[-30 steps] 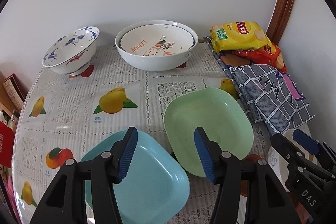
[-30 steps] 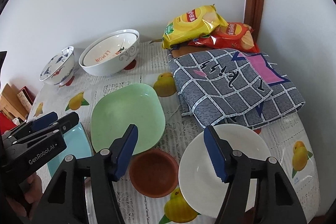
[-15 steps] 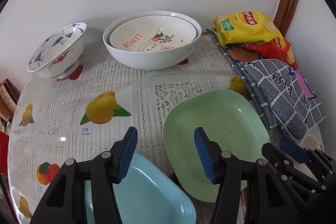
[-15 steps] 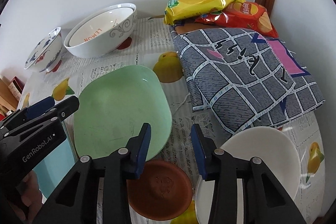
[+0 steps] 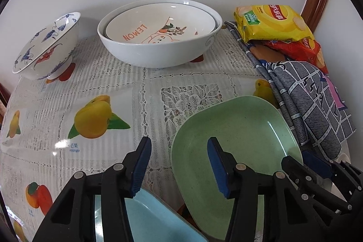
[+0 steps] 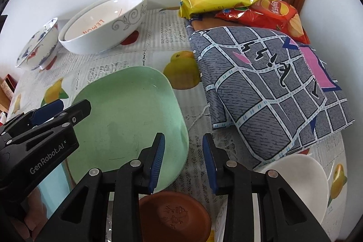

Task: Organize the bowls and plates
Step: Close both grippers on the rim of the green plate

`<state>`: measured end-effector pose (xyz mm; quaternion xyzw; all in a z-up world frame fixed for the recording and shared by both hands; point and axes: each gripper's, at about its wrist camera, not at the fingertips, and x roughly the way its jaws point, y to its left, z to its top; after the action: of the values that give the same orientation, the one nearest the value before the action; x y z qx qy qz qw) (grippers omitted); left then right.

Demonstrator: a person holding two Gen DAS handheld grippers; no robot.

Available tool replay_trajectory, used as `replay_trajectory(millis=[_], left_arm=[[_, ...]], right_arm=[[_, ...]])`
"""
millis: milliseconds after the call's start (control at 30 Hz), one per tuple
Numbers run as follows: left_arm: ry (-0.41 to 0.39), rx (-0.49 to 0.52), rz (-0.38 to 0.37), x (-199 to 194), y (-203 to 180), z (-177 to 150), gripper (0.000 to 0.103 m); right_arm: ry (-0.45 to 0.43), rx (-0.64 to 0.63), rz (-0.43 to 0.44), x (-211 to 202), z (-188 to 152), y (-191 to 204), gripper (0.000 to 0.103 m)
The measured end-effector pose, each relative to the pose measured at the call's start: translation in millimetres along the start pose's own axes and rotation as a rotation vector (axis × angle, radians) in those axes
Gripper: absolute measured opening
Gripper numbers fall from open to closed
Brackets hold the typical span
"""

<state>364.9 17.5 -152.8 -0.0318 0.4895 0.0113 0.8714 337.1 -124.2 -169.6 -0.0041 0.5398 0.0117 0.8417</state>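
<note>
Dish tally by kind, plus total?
Bowls: 3, namely blue-patterned bowl, LEMON bowl nested in large white bowl.
Plates: 4, namely green plate, blue plate, white plate, brown saucer.
Total: 7

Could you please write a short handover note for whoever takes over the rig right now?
Left gripper: open, empty, over the near-left edge of the green plate.
Right gripper: open, empty, at the green plate's near-right rim.
Blue plate, brown saucer and white plate lie near; patterned bowl and nested white bowls sit at the back.
Done: the white bowls are nested.
Left: the plates, saucer and patterned bowl.
</note>
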Motion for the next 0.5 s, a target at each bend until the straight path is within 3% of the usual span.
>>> replay_trajectory(millis=[167, 300, 367, 500], left_arm=[[0.026, 0.004, -0.015, 10, 0, 1, 0.032], [0.034, 0.017, -0.024, 15, -5, 1, 0.011], [0.030, 0.022, -0.032, 15, -6, 0, 0.010], [0.020, 0.010, -0.037, 11, -5, 1, 0.010]], right_arm=[[0.001, -0.018, -0.040, 7, 2, 2, 0.025], [-0.013, -0.014, -0.054, 8, 2, -2, 0.014], [-0.029, -0.011, -0.060, 6, 1, -5, 0.006], [-0.052, 0.015, -0.012, 1, 0, -13, 0.005]])
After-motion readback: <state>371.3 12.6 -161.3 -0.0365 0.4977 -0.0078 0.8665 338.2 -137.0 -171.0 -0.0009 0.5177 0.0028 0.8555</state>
